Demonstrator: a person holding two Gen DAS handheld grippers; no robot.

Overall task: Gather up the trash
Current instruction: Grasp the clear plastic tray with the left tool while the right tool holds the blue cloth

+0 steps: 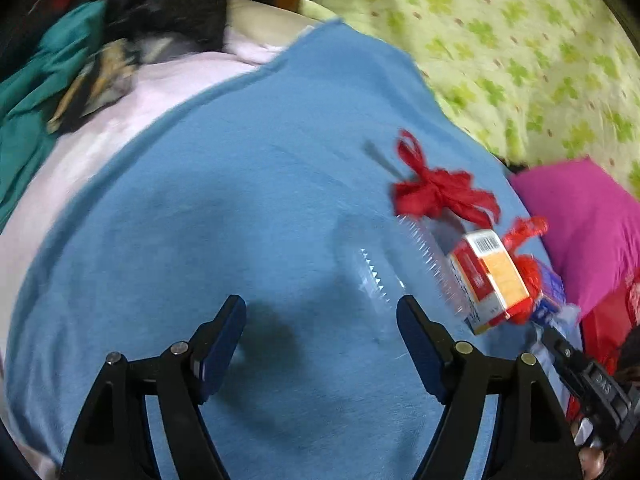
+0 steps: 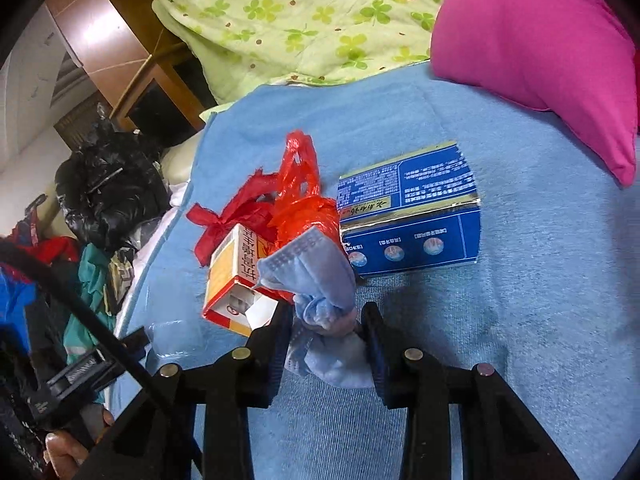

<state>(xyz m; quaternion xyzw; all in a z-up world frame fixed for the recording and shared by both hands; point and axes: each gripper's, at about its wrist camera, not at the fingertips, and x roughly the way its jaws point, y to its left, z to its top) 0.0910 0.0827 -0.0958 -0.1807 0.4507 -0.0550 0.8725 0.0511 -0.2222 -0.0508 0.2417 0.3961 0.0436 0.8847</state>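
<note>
On a blue blanket [image 1: 240, 208] lies a heap of trash. My right gripper [image 2: 326, 322] is shut on a crumpled blue face mask [image 2: 320, 280]. Beside the mask lie a red-and-yellow carton [image 2: 232, 276], a red plastic bag [image 2: 300, 204], a red ribbon [image 2: 228, 216] and a flattened blue box [image 2: 412, 216]. My left gripper [image 1: 322, 320] is open and empty above the blanket. A clear plastic container [image 1: 384, 268] lies just ahead of its right finger. The carton [image 1: 488, 276], ribbon [image 1: 440, 188] and bag [image 1: 528, 268] lie to its right.
A magenta pillow [image 2: 540, 40] lies at the right and a green clover-print quilt [image 2: 304, 12] behind. A black plastic bag [image 2: 108, 192], teal and pink cloths [image 1: 36, 92] pile up at the left. A wooden cabinet [image 2: 120, 40] stands beyond.
</note>
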